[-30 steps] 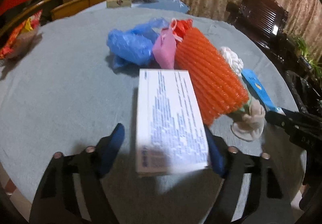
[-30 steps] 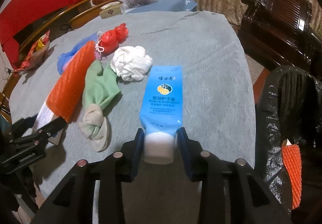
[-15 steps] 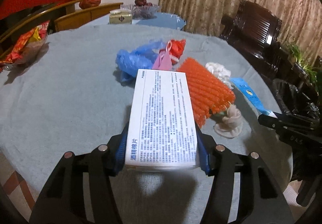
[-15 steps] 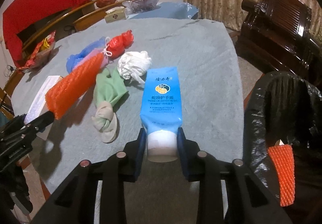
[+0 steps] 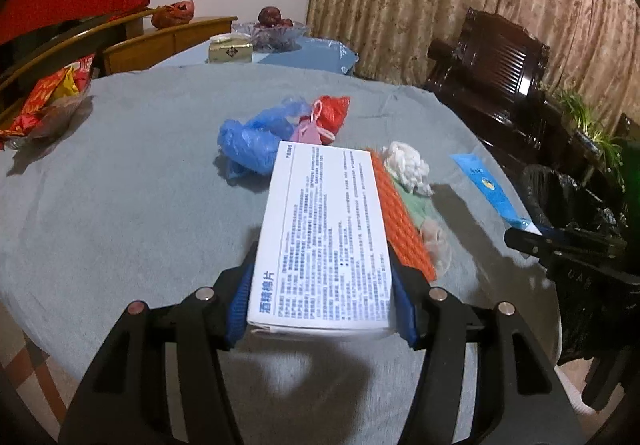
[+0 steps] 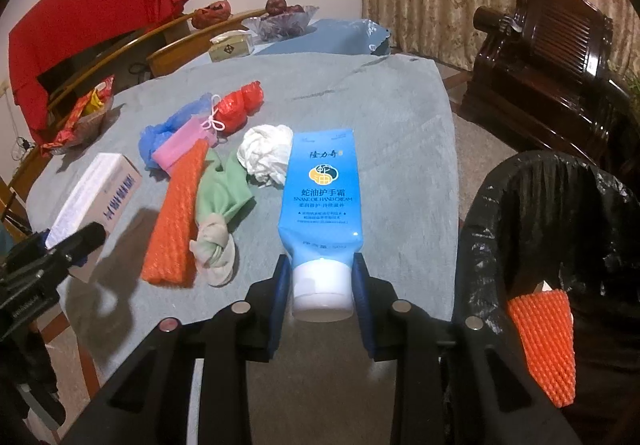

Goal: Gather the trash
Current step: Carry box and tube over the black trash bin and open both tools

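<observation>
My left gripper (image 5: pixel 322 299) is shut on a white printed box (image 5: pixel 326 241) and holds it above the grey tablecloth (image 5: pixel 120 185). My right gripper (image 6: pixel 322 299) is shut on the white cap of a blue hand cream tube (image 6: pixel 322 197), raised above the table's near edge. On the cloth lie an orange foam net (image 6: pixel 176 217), a knotted green rag (image 6: pixel 218 213), a white crumpled wad (image 6: pixel 266 155), and blue (image 6: pixel 172 125), pink (image 6: pixel 180 147) and red bags (image 6: pixel 238 107). The box also shows in the right wrist view (image 6: pixel 96 197).
A black-lined bin (image 6: pixel 560 229) stands right of the table with an orange foam net (image 6: pixel 542 341) inside. A dark wooden chair (image 6: pixel 544 57) is behind it. A snack bowl (image 5: pixel 44 109), tissue box (image 5: pixel 230 51) and fruit bowl (image 5: pixel 272 33) sit at the far side.
My left gripper closed on the white box and lifted it off the cloth. My right gripper lifted the tube and drew back from the table.
</observation>
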Demonstrator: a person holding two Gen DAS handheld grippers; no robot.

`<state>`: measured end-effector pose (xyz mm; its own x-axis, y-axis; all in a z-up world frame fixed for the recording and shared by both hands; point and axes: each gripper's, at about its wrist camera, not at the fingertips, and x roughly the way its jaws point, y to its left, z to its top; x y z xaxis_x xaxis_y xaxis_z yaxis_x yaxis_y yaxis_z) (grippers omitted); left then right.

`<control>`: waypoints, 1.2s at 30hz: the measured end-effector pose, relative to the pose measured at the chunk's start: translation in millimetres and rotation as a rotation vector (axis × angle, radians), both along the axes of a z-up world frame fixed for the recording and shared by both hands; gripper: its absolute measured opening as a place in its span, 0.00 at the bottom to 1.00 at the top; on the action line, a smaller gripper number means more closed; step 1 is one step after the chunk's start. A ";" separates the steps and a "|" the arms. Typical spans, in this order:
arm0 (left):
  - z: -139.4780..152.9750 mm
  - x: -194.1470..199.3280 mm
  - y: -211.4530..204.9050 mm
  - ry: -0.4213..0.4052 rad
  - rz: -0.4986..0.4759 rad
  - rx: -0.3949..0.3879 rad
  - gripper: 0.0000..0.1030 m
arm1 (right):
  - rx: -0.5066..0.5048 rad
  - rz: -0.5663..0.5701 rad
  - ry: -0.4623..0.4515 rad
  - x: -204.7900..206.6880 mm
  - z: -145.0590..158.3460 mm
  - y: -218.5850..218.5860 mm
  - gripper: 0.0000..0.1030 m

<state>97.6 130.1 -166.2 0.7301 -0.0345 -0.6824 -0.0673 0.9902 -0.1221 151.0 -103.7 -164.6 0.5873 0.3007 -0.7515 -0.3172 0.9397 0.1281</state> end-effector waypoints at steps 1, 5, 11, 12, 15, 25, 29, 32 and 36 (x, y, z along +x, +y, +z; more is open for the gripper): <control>-1.1 -0.4 -0.7 0.004 -0.002 0.002 0.54 | -0.001 0.000 0.001 -0.7 -0.1 0.1 0.30; 4.4 -1.0 -3.1 -0.002 -0.007 0.010 0.54 | 0.004 -0.003 -0.012 -2.7 4.5 -2.2 0.30; 20.4 8.4 -19.5 -0.033 -0.046 0.016 0.54 | 0.030 -0.020 -0.060 -3.7 25.0 -11.3 0.30; 23.3 11.2 -24.1 -0.037 -0.055 0.016 0.54 | 0.034 -0.025 -0.070 -4.4 29.7 -14.2 0.30; 30.8 19.3 -37.5 -0.054 -0.084 0.021 0.54 | 0.046 -0.041 -0.099 -6.2 42.8 -24.0 0.30; 52.1 47.3 -103.0 -0.117 -0.207 0.007 0.54 | 0.058 -0.146 -0.182 -20.7 79.6 -82.3 0.30; 57.6 55.7 -142.1 -0.138 -0.280 0.005 0.54 | 0.051 -0.208 -0.199 -29.3 87.1 -112.6 0.30; 57.6 59.7 -168.8 -0.138 -0.329 -0.002 0.54 | 0.042 -0.267 -0.205 -39.2 89.5 -141.8 0.30; 56.6 63.9 -203.2 -0.138 -0.388 -0.010 0.54 | 0.028 -0.334 -0.199 -50.4 86.3 -175.1 0.30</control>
